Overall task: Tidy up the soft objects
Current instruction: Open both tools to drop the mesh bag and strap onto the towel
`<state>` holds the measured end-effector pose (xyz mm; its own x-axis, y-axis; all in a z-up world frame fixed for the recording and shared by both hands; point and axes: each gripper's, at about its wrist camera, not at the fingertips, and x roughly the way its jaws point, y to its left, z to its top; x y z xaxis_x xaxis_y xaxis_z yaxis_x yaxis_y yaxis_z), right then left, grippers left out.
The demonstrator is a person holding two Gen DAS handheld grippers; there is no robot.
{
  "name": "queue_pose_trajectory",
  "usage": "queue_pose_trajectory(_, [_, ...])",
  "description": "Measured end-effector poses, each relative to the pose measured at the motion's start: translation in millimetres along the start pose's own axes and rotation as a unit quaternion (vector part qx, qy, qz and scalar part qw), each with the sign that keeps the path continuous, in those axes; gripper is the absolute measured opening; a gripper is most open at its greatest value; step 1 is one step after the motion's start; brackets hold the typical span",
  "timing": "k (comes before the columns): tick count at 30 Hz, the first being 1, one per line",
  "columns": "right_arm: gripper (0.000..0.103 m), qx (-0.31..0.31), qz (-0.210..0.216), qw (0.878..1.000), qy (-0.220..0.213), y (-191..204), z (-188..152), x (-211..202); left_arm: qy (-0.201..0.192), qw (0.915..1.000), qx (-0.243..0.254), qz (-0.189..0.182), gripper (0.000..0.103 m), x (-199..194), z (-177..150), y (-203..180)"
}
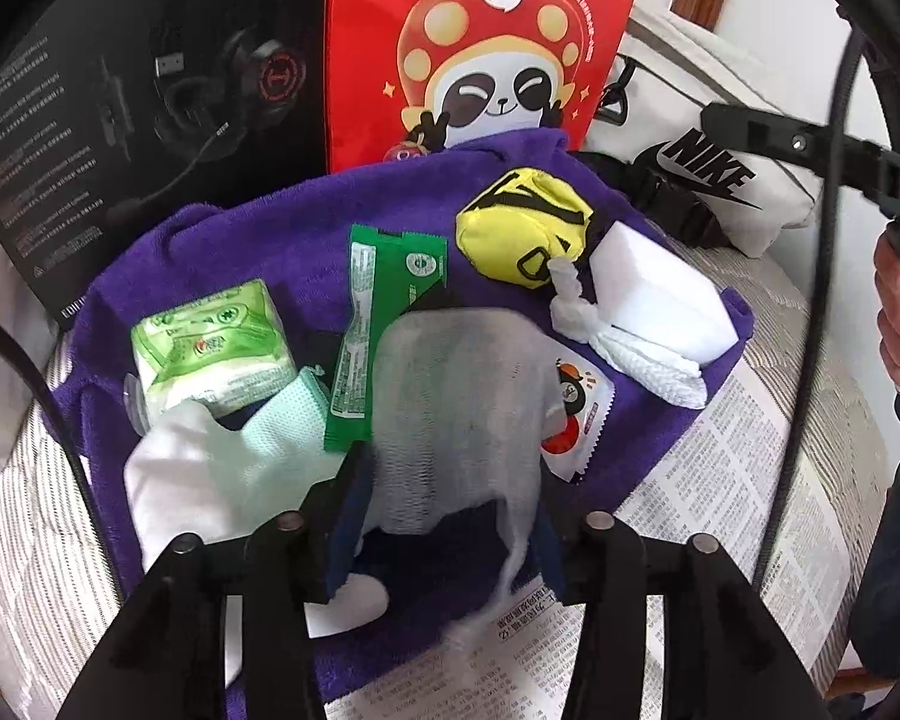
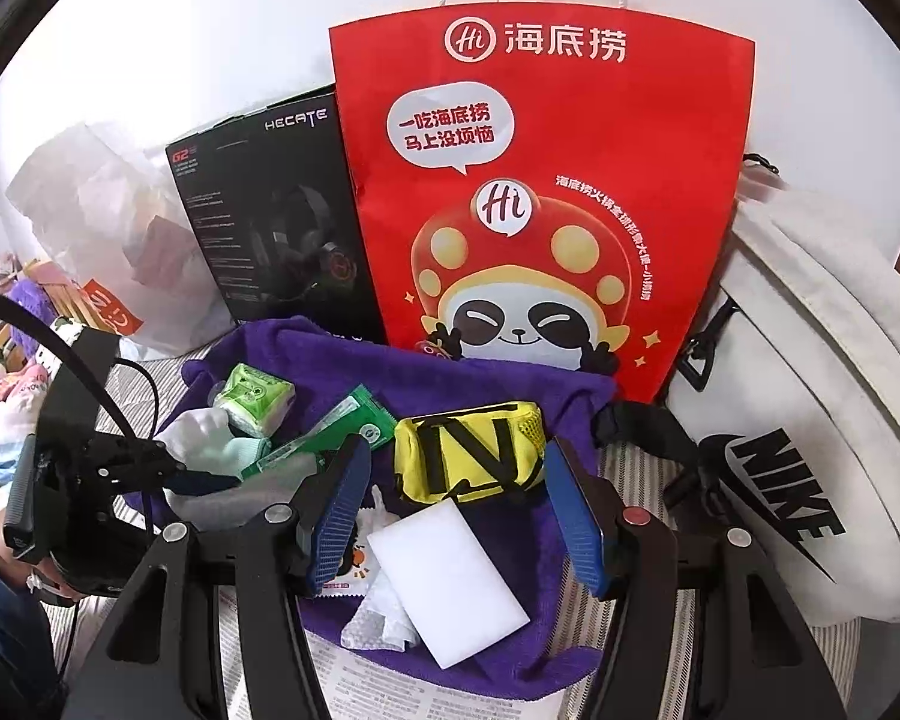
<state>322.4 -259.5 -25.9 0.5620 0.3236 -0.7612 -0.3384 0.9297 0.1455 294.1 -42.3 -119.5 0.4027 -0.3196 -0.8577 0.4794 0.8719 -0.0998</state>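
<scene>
A grey sock point(image 1: 450, 414) hangs clamped between the blue pads of the left gripper point(image 1: 444, 516) above a purple towel point(image 1: 258, 240) spread over newspaper point(image 1: 720, 456) on a striped bed. On the towel lie a green tissue pack point(image 1: 210, 348), a green sachet point(image 1: 378, 312), a white and mint sock point(image 1: 222, 468), a yellow pouch point(image 1: 522, 228), a white sponge block point(image 1: 660, 294) and a crumpled white wipe point(image 1: 624, 348). The right gripper point(image 2: 456, 516) hovers with its fingers apart and nothing between them, just over the sponge block and near the yellow pouch. Behind the towel stand a red paper bag point(image 2: 540, 180) with a panda, a black headset box point(image 2: 270, 210) and a white Nike bag point(image 2: 810, 420).
</scene>
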Motion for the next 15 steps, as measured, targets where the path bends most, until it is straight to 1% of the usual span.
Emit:
queue_pose_trajectory(1, [0.060,0.000,-0.003,1.000,0.001,0.4,0.0,-0.2,-0.002,1.0000,0.000,0.002,0.055,-3.5,0.2,0.4])
queue_pose_trajectory(3, [0.060,-0.002,-0.008,1.000,0.003,1.5,0.1,-0.7,-0.009,0.9999,-0.001,0.009,0.060,-9.4,1.3,2.4])
queue_pose_trajectory(7, [0.060,-0.006,-0.023,1.000,0.008,7.6,0.8,-7.3,-0.018,0.9997,-0.009,0.014,0.061,-23.0,0.6,11.8])
queue_pose_trajectory(8, [0.061,-0.006,-0.025,1.000,0.006,9.6,1.6,-9.8,-0.021,0.9996,-0.012,0.014,0.062,-26.5,0.8,13.5])
queue_pose_trajectory(9, [0.065,-0.004,-0.028,1.000,0.004,12.1,2.2,-12.8,-0.024,0.9995,-0.015,0.014,0.068,-30.8,0.2,15.8])
queue_pose_trajectory(10, [0.067,-0.001,-0.029,1.000,0.003,14.2,2.2,-15.1,-0.025,0.9995,-0.015,0.015,0.071,-32.5,0.2,15.7])
queue_pose_trajectory(11, [0.070,0.001,-0.027,1.000,0.002,16.0,1.6,-16.8,-0.027,0.9993,-0.014,0.022,0.072,-35.1,0.2,15.8])
queue_pose_trajectory(15, [0.070,0.002,-0.022,1.000,0.013,28.0,-8.3,-21.8,-0.027,0.9983,-0.029,0.042,0.072,-42.7,0.6,18.6])
